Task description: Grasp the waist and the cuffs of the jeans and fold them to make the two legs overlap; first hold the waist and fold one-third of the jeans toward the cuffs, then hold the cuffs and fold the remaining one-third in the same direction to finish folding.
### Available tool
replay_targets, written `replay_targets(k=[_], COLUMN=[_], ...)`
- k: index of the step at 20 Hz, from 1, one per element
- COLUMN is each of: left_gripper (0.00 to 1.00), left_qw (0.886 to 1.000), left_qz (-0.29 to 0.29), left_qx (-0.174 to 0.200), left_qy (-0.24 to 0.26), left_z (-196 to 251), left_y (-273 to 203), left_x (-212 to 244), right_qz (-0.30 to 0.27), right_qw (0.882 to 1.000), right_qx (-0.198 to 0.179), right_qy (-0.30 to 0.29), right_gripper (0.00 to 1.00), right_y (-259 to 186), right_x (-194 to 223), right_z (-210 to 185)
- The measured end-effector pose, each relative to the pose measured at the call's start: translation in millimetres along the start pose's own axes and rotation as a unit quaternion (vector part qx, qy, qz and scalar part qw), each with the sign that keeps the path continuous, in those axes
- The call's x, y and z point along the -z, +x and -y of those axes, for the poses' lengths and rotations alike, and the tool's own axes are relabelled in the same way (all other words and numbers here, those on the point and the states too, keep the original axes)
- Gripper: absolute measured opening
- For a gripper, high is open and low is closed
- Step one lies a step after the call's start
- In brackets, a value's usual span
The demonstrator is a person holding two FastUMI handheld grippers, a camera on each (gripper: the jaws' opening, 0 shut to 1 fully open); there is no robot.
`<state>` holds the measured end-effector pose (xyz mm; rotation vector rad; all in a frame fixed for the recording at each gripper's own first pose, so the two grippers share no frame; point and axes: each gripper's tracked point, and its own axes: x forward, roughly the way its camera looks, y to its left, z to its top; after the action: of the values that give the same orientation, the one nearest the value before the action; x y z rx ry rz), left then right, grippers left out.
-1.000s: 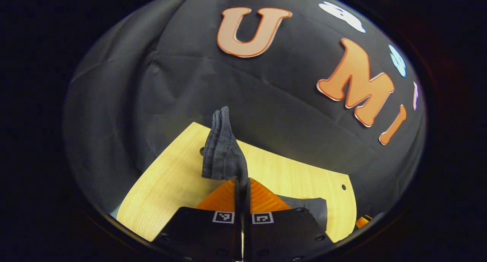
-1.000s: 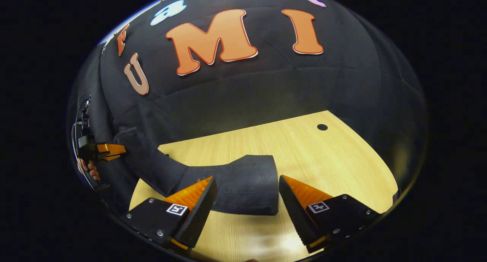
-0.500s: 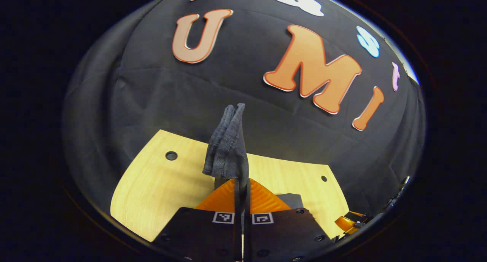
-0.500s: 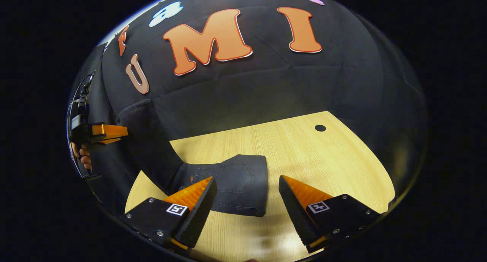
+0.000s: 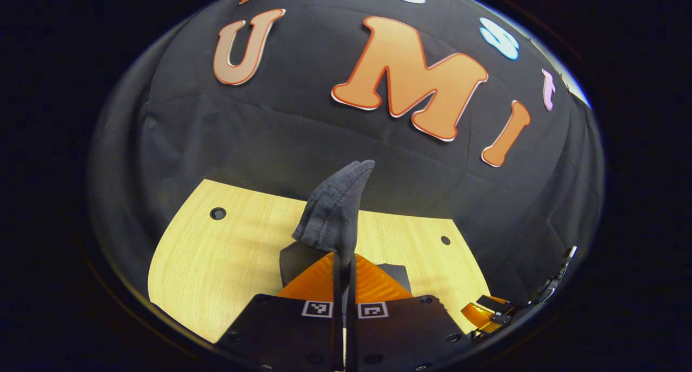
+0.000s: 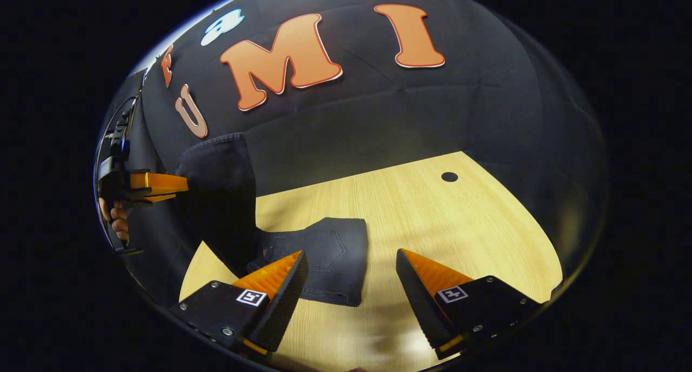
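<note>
The left gripper is clamped on the cuffs of the dark jeans, lifting them off the wooden table. The right gripper hovers, jaws apart, over the waist end lying on the table.

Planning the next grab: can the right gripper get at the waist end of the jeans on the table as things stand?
Probably yes: the right gripper is open, the waist end lies flat just ahead between its fingers, with nothing over it.
</note>
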<state>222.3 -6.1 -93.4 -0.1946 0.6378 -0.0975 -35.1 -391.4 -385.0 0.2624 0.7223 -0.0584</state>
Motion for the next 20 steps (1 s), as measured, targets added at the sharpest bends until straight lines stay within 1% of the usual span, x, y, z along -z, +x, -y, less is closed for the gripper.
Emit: replay_targets(k=[3,4,6,7,10,13,16,20], left_gripper=[0.02,0.01,0.02,0.01,0.02,0.02,0.02,0.02], left_qw=[1.0,1.0,0.999,0.998,0.995,0.987,0.975,0.961], left_qz=[-0.014,-0.015,-0.019,-0.02,-0.027,-0.037,-0.05,-0.079], left_qx=[-0.001,-0.001,-0.003,-0.003,0.0,0.009,0.024,0.04], left_qy=[0.018,0.024,0.042,0.056,0.101,0.157,0.213,0.262], left_z=[23,28,42,48,72,96,117,139], left_y=[6,8,12,15,22,35,51,71], left_x=[11,15,24,29,45,69,99,146], right_qz=[0.0,0.0,-0.002,-0.004,-0.01,-0.018,-0.027,-0.04], right_qw=[1.0,1.0,1.0,1.0,1.0,1.0,0.999,0.999], right_qx=[-0.007,-0.007,-0.01,-0.01,-0.015,-0.016,-0.015,-0.013], right_qy=[0.004,0.006,0.011,0.013,0.014,0.013,0.009,0.01], right_gripper=[0.99,0.99,0.99,0.99,0.99,0.99,0.99,0.99], right_y=[0,0,1,1,2,2,3,5], right_x=[3,3,5,7,13,19,26,33], right_z=[9,13,21,25,33,40,47,53])
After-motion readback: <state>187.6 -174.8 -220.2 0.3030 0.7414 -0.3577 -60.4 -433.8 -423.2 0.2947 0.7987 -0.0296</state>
